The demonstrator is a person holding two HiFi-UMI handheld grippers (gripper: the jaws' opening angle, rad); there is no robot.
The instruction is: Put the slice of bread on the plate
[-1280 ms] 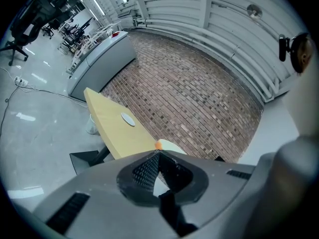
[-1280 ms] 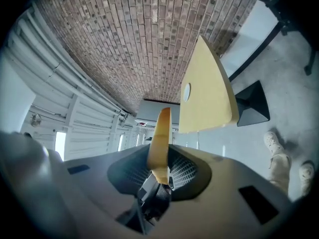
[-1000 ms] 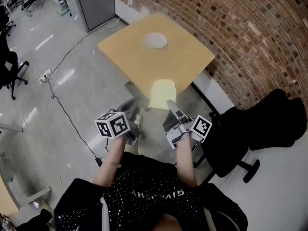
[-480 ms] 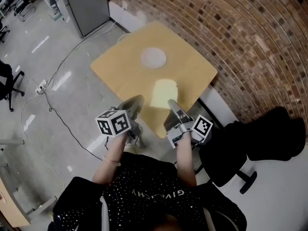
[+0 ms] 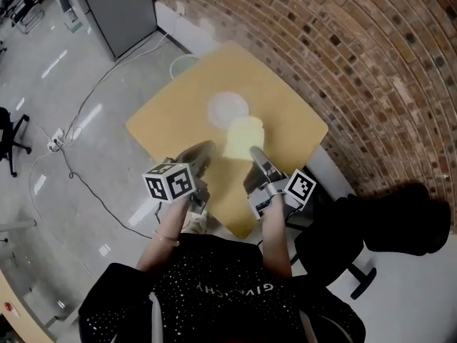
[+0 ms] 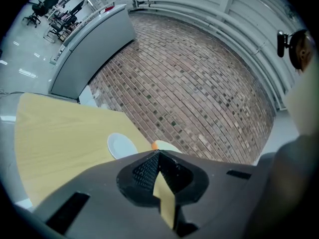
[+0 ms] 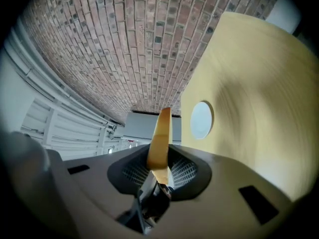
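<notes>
A pale yellow slice of bread (image 5: 243, 137) hangs level above the wooden table (image 5: 171, 123), its far edge just short of the white plate (image 5: 227, 108). My left gripper (image 5: 205, 151) and right gripper (image 5: 252, 152) each pinch the slice's near edge from either side. In the left gripper view the slice (image 6: 165, 203) runs edge-on between the shut jaws of the left gripper (image 6: 159, 157), with the plate (image 6: 121, 146) ahead on the table. In the right gripper view the slice (image 7: 160, 136) stands edge-on in the right gripper (image 7: 160, 164), and the plate (image 7: 201, 119) lies beyond.
A brick wall (image 5: 357, 70) runs behind the table. A black office chair (image 5: 378, 227) stands at the right. A grey cabinet (image 5: 118, 6) and floor cables (image 5: 71, 131) lie to the left. The person's arms and dark top fill the bottom.
Both grippers and the bread have moved forward together. The slice was short of the table's near corner; now it hangs over the table close to the plate.
</notes>
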